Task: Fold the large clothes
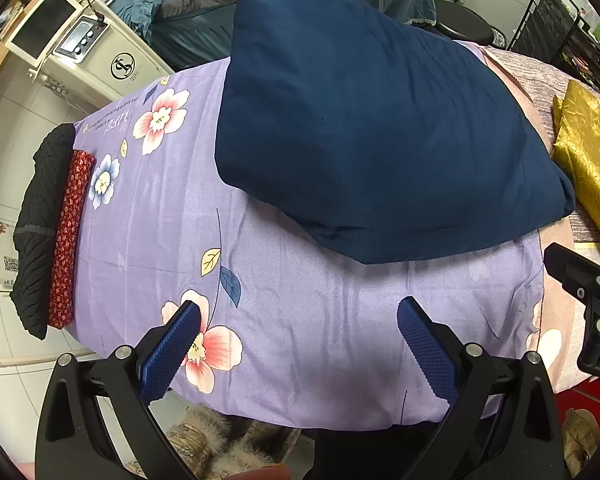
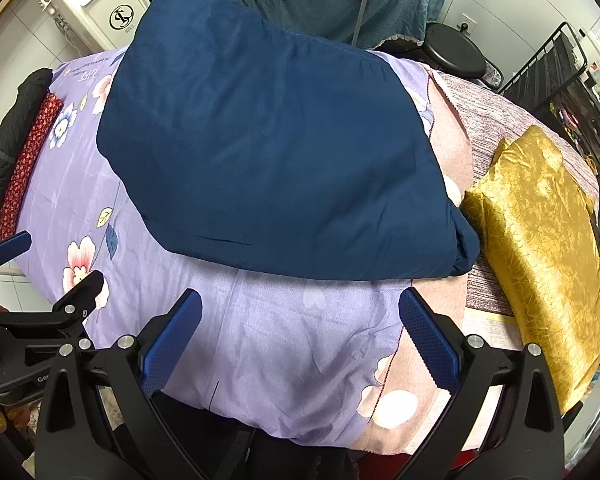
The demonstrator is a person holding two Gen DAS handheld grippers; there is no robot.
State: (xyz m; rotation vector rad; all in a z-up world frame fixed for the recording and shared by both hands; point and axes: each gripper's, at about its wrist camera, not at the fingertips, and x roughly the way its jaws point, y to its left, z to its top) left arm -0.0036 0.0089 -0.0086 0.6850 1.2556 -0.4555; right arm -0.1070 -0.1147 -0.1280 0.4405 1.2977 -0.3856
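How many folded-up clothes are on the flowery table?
4: a navy one in the middle, a gold one at the right, black and red ones at the left. Others may hide.

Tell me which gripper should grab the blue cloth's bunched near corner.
Right, probably. The blue cloth's bunched corner lies just beyond the open right gripper, by the gold cloth. The left gripper, also open, faces bare sheet.

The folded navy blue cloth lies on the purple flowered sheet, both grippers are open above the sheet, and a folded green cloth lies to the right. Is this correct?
One detail is wrong: the folded cloth at the right is golden yellow, not green, as the right wrist view shows. The navy blue cloth, purple flowered sheet and open left gripper and right gripper are as stated.
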